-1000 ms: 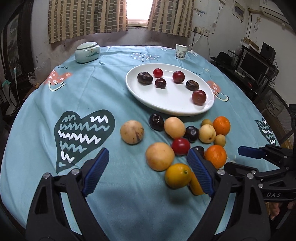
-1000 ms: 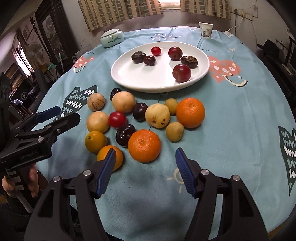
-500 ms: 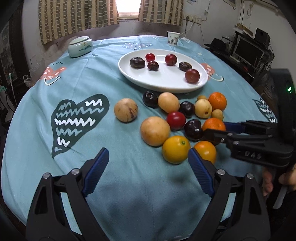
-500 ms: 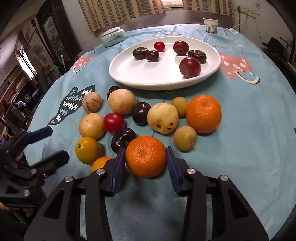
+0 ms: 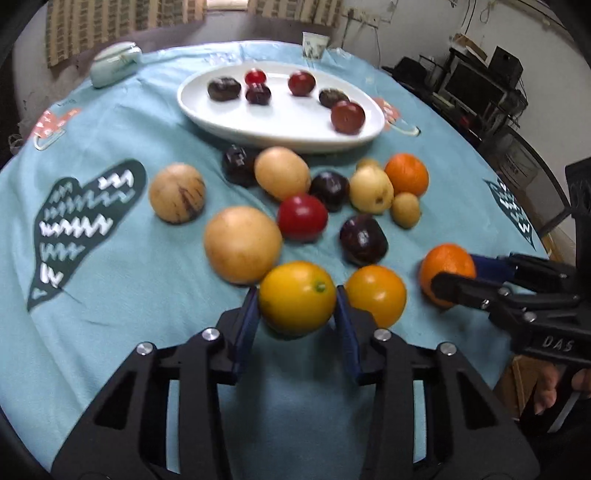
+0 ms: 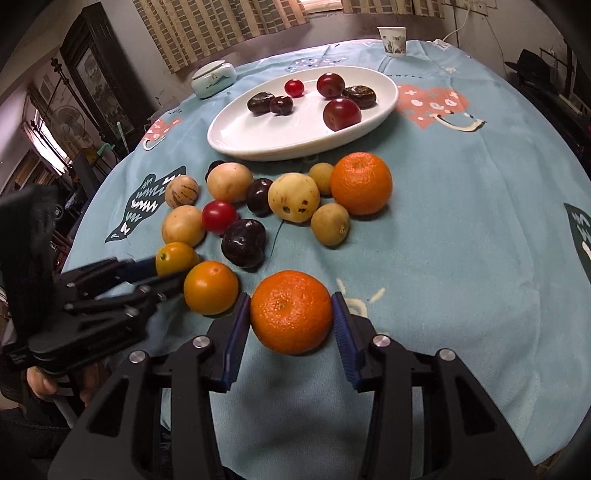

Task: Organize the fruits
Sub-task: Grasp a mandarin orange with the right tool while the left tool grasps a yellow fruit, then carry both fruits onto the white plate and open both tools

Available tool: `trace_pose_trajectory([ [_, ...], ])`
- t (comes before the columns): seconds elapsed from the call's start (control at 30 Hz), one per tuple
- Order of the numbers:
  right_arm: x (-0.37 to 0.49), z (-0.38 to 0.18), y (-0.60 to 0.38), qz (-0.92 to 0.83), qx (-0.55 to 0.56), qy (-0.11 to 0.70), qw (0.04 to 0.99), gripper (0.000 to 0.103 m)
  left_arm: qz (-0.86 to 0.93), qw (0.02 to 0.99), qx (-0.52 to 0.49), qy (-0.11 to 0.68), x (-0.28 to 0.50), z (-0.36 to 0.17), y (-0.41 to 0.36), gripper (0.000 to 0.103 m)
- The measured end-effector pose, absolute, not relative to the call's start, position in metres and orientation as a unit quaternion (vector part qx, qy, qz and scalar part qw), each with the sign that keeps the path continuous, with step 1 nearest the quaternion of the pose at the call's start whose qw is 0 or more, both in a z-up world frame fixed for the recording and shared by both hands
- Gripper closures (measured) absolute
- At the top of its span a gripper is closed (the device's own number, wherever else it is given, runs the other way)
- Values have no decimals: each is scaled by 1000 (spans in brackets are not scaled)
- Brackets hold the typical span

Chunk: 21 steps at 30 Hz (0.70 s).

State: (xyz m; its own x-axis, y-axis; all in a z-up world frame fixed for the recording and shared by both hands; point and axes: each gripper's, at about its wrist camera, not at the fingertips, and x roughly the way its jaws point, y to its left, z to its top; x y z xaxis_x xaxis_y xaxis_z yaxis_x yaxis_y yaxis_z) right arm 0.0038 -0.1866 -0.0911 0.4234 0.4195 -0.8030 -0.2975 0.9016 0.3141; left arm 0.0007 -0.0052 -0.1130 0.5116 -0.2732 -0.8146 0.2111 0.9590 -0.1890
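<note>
Blue cloth printed with hearts covers your round counter (image 6: 461,229), with striped curtains behind its far edge. Your left tool (image 5: 295,314) is clamped on a yellow citrus (image 5: 297,297) near the counter's near edge, pads touching both its sides. Your right tool (image 6: 291,325) is clamped on an orange (image 6: 291,311), just beside a second yellow-orange fruit (image 6: 210,287). Beyond them a cluster of loose fruit (image 6: 293,197) lies mid-counter. Toward the far edge, the white oval plate (image 6: 258,142) holds six red and dark plums (image 6: 341,113). A paper cup (image 6: 392,36) stands at the far edge.
</note>
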Motion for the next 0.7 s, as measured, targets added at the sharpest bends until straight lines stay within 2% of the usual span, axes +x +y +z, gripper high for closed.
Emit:
trace_pose_trajectory([
  [0.3,3,-89,-190,215,71,492,841,58,-133,877,-11,461,-3,-112,-19,63],
  [0.7,-1,-79,-182,220,64,477,849,58,-135,893,-20,428,-17,-81,-6,63],
])
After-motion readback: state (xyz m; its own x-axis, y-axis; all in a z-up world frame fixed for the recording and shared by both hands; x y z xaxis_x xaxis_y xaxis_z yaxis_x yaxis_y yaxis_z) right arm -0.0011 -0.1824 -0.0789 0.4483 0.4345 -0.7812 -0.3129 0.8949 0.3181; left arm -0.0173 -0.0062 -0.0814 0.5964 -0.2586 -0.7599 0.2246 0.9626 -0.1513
